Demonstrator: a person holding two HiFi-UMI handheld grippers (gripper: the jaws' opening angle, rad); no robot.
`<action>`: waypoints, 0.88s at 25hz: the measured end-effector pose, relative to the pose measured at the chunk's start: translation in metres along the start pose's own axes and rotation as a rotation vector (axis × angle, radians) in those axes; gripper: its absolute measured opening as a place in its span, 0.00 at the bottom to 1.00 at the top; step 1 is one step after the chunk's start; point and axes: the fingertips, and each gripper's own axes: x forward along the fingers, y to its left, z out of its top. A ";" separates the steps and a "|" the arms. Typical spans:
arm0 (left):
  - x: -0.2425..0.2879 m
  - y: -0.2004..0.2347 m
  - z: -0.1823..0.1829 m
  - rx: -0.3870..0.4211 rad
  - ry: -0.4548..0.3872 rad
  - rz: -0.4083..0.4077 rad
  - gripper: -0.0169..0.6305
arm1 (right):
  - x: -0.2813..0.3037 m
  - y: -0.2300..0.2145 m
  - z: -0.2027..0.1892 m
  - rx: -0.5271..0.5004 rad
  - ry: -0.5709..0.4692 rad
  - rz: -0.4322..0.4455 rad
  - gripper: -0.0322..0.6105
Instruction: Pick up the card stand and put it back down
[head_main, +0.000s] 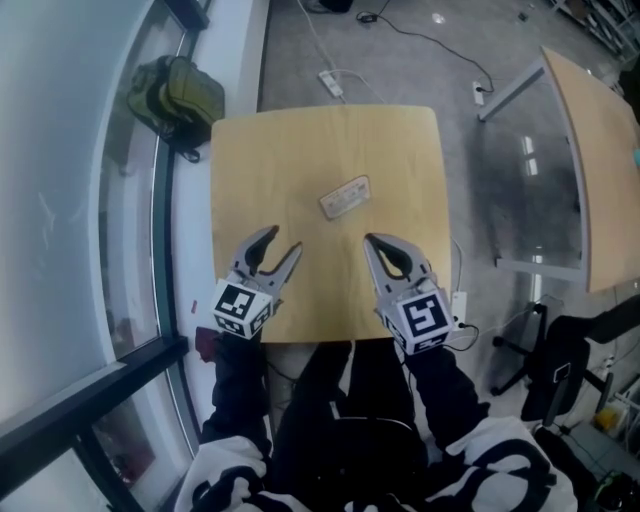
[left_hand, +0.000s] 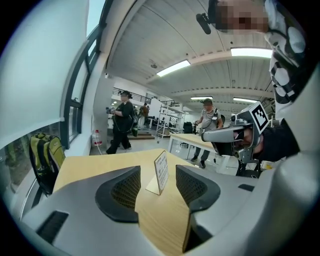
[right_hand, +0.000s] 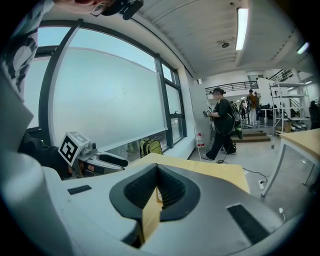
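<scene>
The card stand (head_main: 345, 197) is a small white sign standing on the light wooden table (head_main: 300, 150), a little past the middle. My left gripper (head_main: 284, 240) hovers over the near part of the table, open, nothing between its fingers. In the left gripper view the card stand (left_hand: 161, 172) shows upright beyond the gap of that gripper (left_hand: 158, 169), some way ahead of it. My right gripper (head_main: 368, 239) is beside it on the right, also short of the stand. Its jaws (right_hand: 157, 169) meet at the tips and hold nothing.
A green backpack (head_main: 175, 95) lies by the window past the table's left side. A second table (head_main: 600, 150) stands to the right, a black chair (head_main: 570, 370) near it. A power strip (head_main: 332, 83) lies on the floor beyond. People (left_hand: 122, 125) walk in the background.
</scene>
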 end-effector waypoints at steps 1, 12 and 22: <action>0.007 0.001 -0.002 0.004 0.007 -0.008 0.36 | 0.002 -0.002 -0.003 0.003 0.003 0.002 0.07; 0.082 -0.001 -0.004 0.012 0.022 -0.105 0.49 | 0.016 -0.034 -0.017 0.035 0.024 0.009 0.07; 0.139 -0.009 -0.011 0.002 0.025 -0.180 0.48 | 0.025 -0.054 -0.029 0.059 0.039 0.020 0.07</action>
